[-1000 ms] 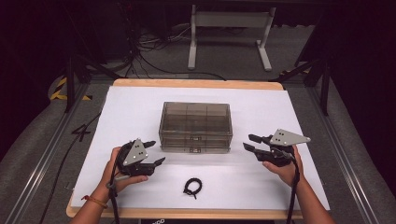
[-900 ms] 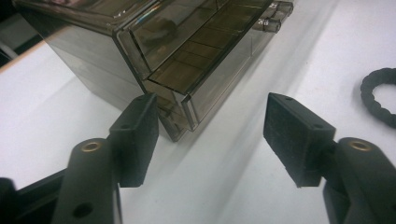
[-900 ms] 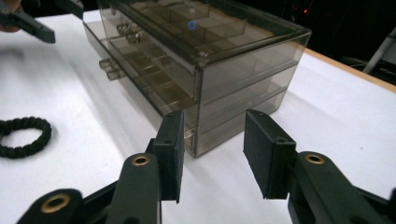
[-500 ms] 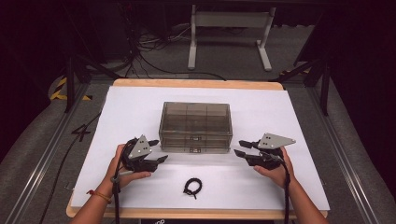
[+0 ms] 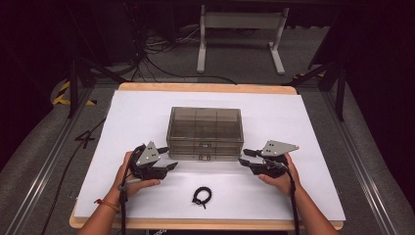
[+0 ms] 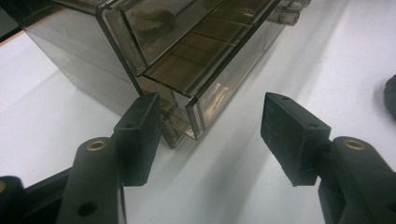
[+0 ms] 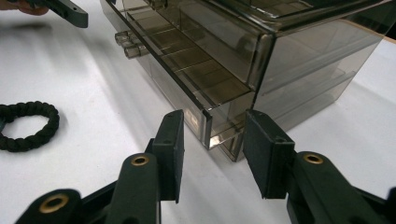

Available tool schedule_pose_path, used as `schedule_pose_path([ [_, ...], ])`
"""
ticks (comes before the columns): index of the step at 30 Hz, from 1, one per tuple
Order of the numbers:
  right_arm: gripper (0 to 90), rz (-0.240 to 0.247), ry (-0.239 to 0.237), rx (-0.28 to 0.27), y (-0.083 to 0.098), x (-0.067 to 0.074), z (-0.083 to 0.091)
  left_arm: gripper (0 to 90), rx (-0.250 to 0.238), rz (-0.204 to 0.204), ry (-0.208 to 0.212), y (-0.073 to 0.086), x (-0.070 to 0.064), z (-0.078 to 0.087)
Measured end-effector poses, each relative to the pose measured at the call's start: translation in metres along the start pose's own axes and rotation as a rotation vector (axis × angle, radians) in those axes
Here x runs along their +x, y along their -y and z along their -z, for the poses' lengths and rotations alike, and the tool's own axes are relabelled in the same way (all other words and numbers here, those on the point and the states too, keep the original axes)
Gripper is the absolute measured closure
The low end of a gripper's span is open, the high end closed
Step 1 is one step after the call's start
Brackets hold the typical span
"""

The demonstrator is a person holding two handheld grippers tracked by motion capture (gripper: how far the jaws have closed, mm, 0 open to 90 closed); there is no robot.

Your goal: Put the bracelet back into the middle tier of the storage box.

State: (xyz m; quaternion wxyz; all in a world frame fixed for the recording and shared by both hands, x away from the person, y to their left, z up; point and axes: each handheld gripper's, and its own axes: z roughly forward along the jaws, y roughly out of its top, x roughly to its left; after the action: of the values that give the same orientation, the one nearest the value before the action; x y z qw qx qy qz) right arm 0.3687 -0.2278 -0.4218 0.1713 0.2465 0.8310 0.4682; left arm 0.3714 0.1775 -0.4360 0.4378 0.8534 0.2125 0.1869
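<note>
High view: right gripper [image 5: 246, 159] nearer drawer box [image 5: 205, 133] than before.

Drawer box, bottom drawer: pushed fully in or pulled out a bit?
Pulled out slightly. In both gripper views the bottom drawer juts forward past the drawer box front. It looks empty.
</note>
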Motion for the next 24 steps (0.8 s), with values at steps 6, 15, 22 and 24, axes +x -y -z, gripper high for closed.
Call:
schedule_pose_path([
  [6,61.7,0.006,-0.005,0.002,0.0011,0.0029,-0.0027,43.1,-0.012,0.012,0.009,0.0009,0.0006,0.0005],
  [15,64.1,0.01,-0.011,0.005,0.0026,0.0061,-0.0056,46.3,-0.009,0.011,0.009,0.0029,-0.0002,0.0015],
  [22,66.7,-0.001,-0.011,-0.002,0.0036,0.006,-0.0048,56.2,-0.013,0.005,0.01,0.0054,0.0007,0.0046],
  [24,67.7,0.002,-0.006,0.001,0.0035,0.0061,-0.0049,56.3,-0.015,0.008,0.01,0.0056,0.0007,0.0047],
])
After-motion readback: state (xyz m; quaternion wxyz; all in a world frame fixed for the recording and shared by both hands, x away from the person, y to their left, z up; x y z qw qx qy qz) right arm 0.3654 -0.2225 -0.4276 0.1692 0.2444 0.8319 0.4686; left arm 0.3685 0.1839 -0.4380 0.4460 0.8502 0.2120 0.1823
